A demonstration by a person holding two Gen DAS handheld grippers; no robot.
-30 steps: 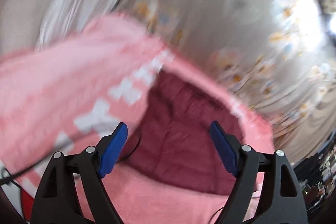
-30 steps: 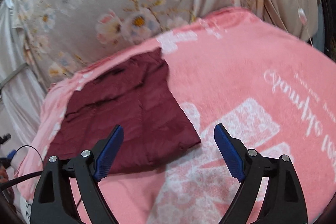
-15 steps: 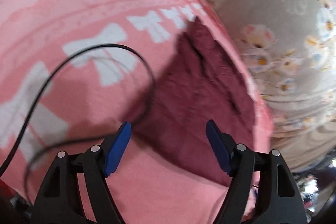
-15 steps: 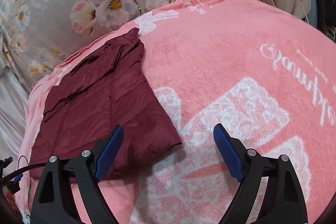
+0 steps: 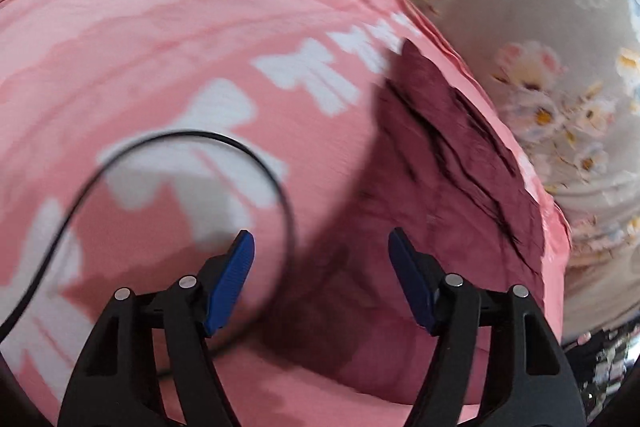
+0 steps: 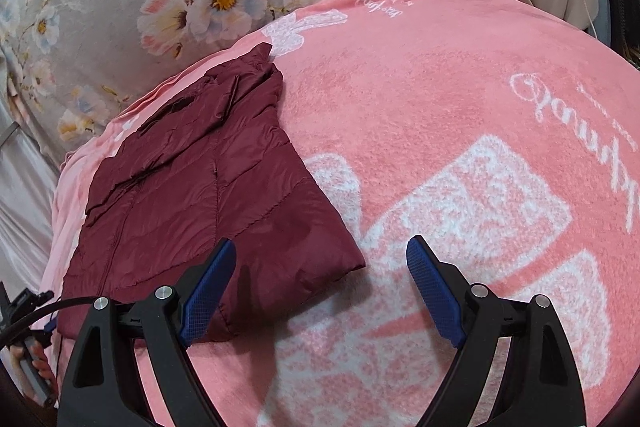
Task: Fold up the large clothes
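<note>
Pink blanket (image 6: 460,99), illegible white script; folded maroon jacket (image 6: 208,195) on it

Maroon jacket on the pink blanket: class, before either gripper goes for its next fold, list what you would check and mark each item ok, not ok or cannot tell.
1. Jacket lies flat, already folded narrow: ok.
2. Left gripper empty; jaws have just been closing, nothing between them: ok.
3. Right gripper open and empty: ok.
4. Black cable clear of the jacket's edge: not ok, it loops beside it.
5. Blanket smooth beside the jacket: ok.
</note>
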